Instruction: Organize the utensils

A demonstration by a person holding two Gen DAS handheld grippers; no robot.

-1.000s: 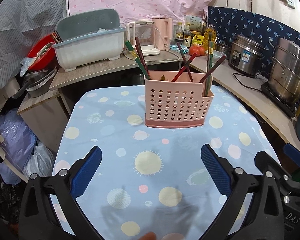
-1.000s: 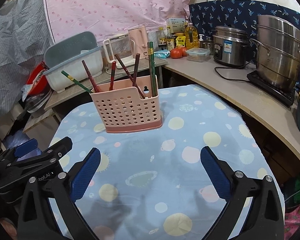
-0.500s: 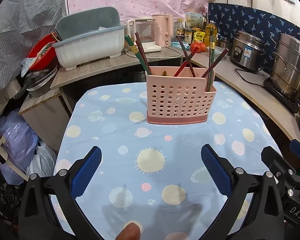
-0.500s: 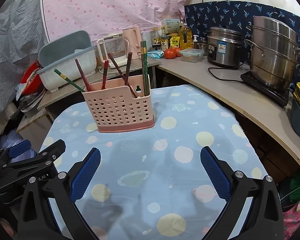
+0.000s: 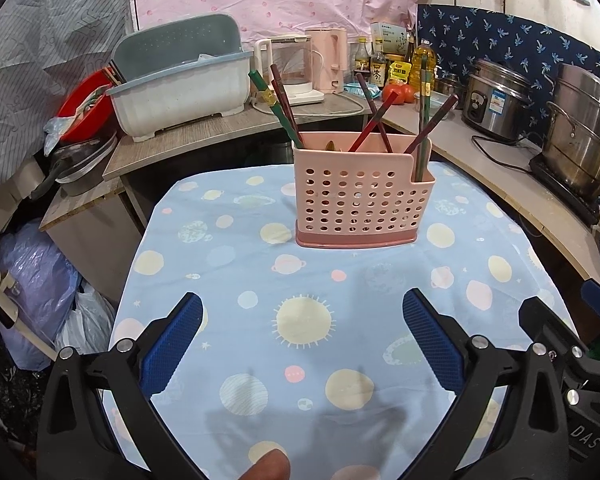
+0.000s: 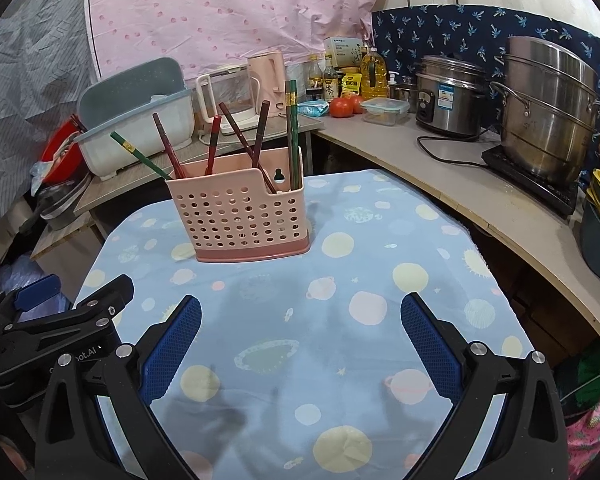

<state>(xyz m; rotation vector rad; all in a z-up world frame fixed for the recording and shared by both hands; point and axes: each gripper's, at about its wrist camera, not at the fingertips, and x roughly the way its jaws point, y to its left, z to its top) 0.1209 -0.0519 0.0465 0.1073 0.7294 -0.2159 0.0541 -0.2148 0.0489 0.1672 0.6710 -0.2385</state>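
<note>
A pink perforated utensil holder [image 5: 362, 196] stands upright at the far middle of the blue planet-print table [image 5: 228, 264]; it also shows in the right wrist view [image 6: 240, 216]. Several red-brown and green chopsticks [image 5: 278, 112] lean out of it, also seen from the right [image 6: 292, 128]. My left gripper [image 5: 302, 344] is open and empty, well short of the holder. My right gripper [image 6: 300, 344] is open and empty, also short of the holder. The left gripper's body shows in the right wrist view [image 6: 56, 332].
A white-and-grey dish rack [image 5: 180, 88] and kettles [image 5: 328, 64] stand on the shelf behind. A rice cooker [image 6: 448, 100] and a steel steamer pot [image 6: 548, 120] sit on the counter at right. Bags [image 5: 36, 288] lie left of the table.
Both grippers have drawn back a little from the holder and stayed open. The holder and chopsticks have not moved.
</note>
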